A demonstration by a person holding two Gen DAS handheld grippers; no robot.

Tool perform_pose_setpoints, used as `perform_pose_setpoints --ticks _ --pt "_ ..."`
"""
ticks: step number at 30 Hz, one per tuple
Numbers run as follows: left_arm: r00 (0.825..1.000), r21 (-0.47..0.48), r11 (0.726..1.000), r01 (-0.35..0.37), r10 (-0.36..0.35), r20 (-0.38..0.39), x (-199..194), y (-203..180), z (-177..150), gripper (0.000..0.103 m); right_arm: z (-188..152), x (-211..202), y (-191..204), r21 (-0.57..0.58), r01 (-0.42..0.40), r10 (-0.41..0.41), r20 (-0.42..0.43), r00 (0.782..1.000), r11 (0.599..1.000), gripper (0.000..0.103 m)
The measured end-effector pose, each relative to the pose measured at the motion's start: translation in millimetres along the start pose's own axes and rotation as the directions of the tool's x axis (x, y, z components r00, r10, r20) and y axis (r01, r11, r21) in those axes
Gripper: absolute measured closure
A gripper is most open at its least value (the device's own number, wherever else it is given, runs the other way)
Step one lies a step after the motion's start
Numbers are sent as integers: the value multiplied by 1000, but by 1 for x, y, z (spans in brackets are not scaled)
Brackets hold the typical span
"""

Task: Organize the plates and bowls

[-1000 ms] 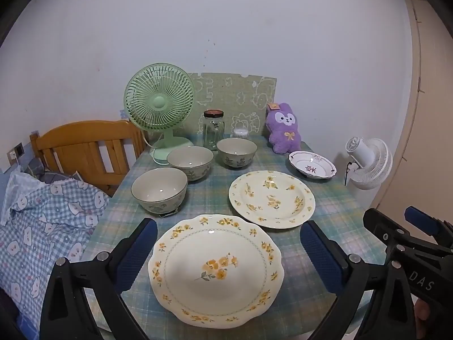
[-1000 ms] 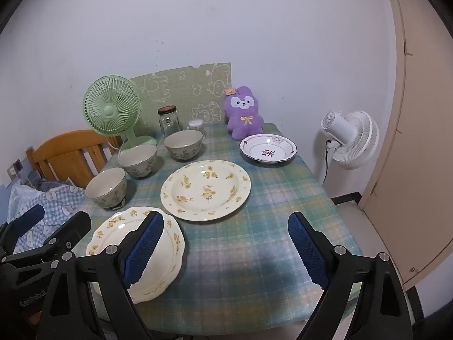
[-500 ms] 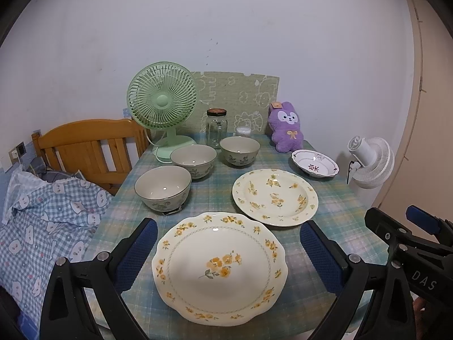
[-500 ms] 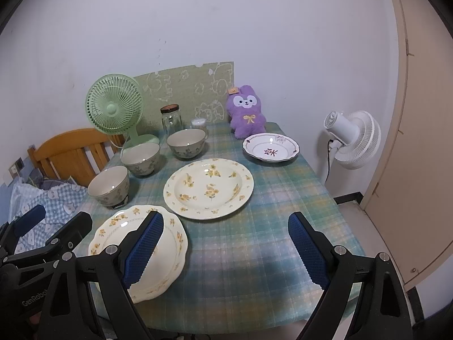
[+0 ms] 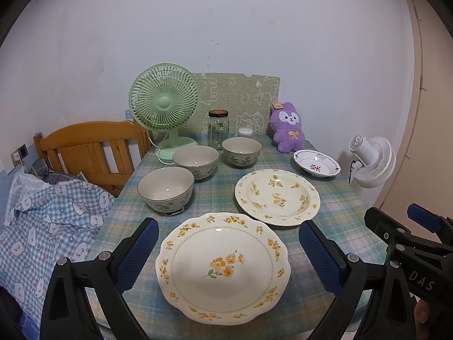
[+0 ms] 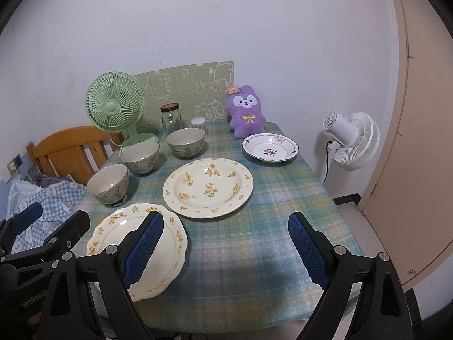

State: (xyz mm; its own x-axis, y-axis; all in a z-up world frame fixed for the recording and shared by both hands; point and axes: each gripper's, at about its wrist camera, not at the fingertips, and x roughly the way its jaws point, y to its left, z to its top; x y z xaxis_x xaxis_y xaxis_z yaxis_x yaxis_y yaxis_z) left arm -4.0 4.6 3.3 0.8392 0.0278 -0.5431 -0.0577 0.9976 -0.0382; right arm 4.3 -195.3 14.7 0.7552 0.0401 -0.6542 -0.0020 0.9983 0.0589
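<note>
On the plaid tablecloth lie a scalloped yellow-flower plate at the front, a round yellow-flower plate behind it, and a small white plate with a red motif at the back right. Three beige bowls stand in a diagonal row at the left. My left gripper is open, its fingers either side of the scalloped plate. My right gripper is open over the table's front, right of the scalloped plate.
A green fan, a glass jar and a purple plush stand at the table's back. A wooden chair and checked cloth are left. A white fan and a door are right.
Both grippers have drifted slightly, so the table sits a little lower in the views. No dish has moved and both grippers stay open.
</note>
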Motion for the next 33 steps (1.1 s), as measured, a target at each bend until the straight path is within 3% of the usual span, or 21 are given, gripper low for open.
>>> perform_pose_setpoints --ticks 33 --pt "1000 22 1000 -1 0 30 -2 2 3 3 0 0 1 -4 2 -2 5 1000 1000 11"
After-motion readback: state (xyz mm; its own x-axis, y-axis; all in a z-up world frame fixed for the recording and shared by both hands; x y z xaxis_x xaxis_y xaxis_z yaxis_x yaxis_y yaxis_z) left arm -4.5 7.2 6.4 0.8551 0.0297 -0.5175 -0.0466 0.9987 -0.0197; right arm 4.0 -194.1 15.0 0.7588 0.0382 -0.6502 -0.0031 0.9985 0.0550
